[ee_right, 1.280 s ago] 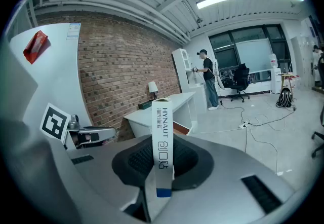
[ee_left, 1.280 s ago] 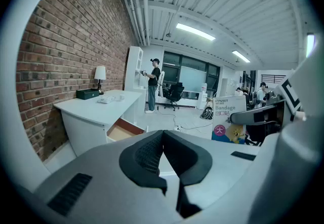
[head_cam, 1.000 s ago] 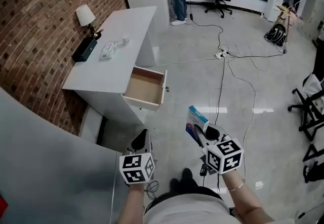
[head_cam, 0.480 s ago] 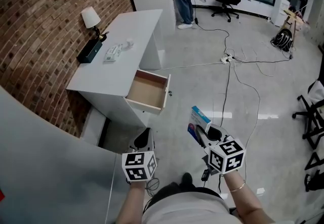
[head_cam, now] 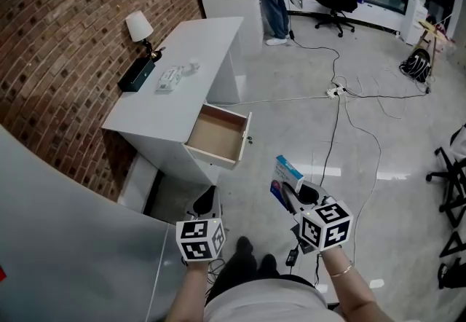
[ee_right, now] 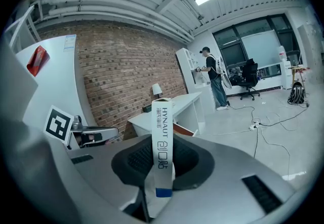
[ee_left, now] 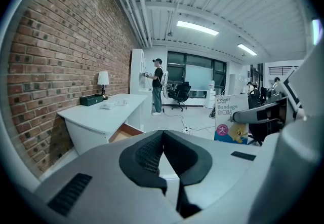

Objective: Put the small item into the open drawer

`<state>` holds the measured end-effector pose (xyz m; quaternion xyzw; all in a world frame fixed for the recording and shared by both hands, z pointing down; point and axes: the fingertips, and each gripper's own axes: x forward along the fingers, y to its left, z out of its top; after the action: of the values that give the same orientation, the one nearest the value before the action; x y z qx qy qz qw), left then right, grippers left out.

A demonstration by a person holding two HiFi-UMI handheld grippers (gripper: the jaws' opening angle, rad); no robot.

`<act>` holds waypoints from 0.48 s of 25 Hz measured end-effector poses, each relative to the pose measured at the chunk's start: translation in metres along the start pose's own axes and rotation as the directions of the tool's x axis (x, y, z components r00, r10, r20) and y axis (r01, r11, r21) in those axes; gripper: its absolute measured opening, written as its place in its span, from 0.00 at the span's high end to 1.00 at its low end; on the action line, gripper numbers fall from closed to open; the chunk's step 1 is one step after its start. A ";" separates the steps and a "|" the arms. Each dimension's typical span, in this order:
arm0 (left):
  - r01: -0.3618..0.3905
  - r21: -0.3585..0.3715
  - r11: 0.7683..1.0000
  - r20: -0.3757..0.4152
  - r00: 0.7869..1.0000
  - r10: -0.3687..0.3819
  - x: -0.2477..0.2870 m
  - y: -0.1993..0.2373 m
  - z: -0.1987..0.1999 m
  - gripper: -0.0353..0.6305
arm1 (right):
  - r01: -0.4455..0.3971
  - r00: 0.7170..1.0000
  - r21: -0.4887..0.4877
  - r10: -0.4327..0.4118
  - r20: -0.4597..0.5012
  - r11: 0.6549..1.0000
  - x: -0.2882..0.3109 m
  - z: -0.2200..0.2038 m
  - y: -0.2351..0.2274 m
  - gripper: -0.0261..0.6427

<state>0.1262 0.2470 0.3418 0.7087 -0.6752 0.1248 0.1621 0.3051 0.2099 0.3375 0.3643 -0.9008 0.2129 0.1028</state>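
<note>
While we stand back from the bench [head_cam: 177, 102], its drawer [head_cam: 218, 137] sits open.
Our right claw [head_cam: 289, 195] grips the bandage box [head_cam: 285, 172], well short of the drawer; left claw [head_cam: 204, 201] closed, nothing in it.

Bandage box [head_cam: 285, 170] in right gripper [head_cam: 290, 195]

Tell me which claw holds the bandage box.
The right claw, clamped on the upright bandage box; the left claw is shut with nothing between its jaws.

The box [ee_left: 231, 125] reads "HYNAUT Bandage" (with "HYNAUT" again along its edge).
</note>
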 end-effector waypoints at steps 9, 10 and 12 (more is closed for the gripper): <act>-0.014 -0.002 1.000 -0.023 1.000 0.014 0.051 0.031 0.009 0.92 | -0.004 1.000 0.017 0.005 -0.022 1.000 0.054 0.013 -0.018 0.85; -0.014 -0.007 1.000 -0.027 1.000 0.014 0.060 0.036 0.009 0.92 | -0.003 1.000 0.017 0.003 -0.026 1.000 0.064 0.015 -0.021 0.85; -0.011 -0.013 1.000 -0.032 0.999 0.011 0.080 0.048 0.012 0.92 | 0.001 0.999 0.019 0.000 -0.035 1.000 0.085 0.020 -0.028 0.85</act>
<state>0.0822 0.1669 0.3658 0.7018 -0.6772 0.1325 0.1769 0.2631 0.1310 0.3573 0.3618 -0.8967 0.2278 0.1150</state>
